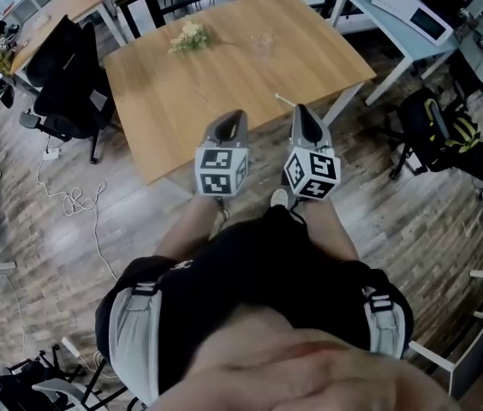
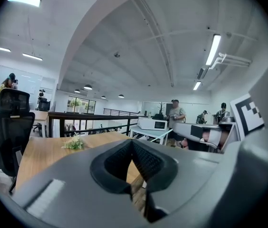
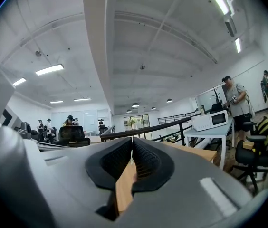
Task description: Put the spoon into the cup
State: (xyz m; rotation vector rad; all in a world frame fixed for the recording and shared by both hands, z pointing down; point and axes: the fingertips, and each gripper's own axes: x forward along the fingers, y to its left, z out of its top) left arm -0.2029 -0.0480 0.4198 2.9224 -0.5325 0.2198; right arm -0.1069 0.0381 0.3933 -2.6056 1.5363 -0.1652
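In the head view a wooden table stands in front of me. A faint clear cup sits at its far middle. A thin pale spoon lies near the table's front edge, just left of my right gripper. My left gripper hovers at the front edge, beside the right one. Both point at the table and hold nothing. In the left gripper view the left gripper has its pads pressed together. The right gripper looks the same in its own view. Neither gripper view shows the cup or spoon.
A small bunch of flowers lies at the table's far left. A black office chair stands left of the table. A white desk with a microwave is at the right, with a black and yellow bag below it. Cables lie on the floor.
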